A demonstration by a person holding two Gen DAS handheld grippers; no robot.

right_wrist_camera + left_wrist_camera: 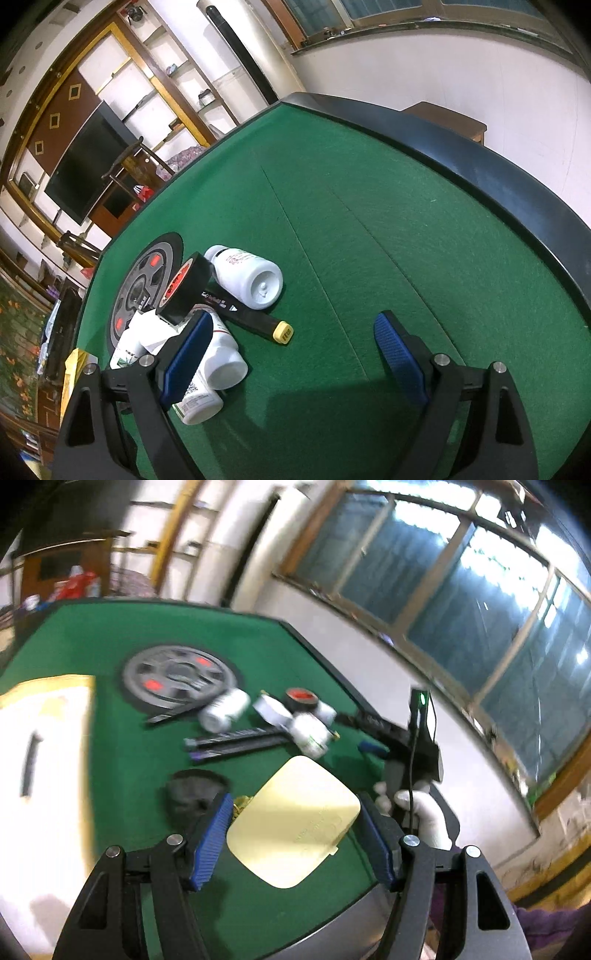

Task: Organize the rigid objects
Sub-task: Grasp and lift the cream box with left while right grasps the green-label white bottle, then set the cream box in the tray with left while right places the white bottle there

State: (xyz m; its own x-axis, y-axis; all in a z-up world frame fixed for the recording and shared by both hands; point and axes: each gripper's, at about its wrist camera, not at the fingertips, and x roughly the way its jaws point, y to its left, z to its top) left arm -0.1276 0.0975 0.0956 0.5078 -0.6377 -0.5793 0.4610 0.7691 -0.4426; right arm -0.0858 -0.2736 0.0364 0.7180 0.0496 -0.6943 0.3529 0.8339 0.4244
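My left gripper (295, 823) is shut on a pale yellow rounded lid (293, 821), held above the green table (118, 635). Beyond it lie white bottles (225, 709), a black tape roll (301, 698) and dark pens (236, 740). My right gripper (295, 345) is open and empty, low over the green felt (369, 221). To its left lie white bottles (251, 277), a black tape roll (186, 291) and a black marker with a yellow cap (255, 321). The right gripper also shows in the left wrist view (369, 734).
A white and yellow box (40, 775) stands at the left. A grey round panel (177, 677) is set in the table middle. A black pouch (192, 790) lies by my left finger. The black table rim (480, 173) runs at the right, near a wall.
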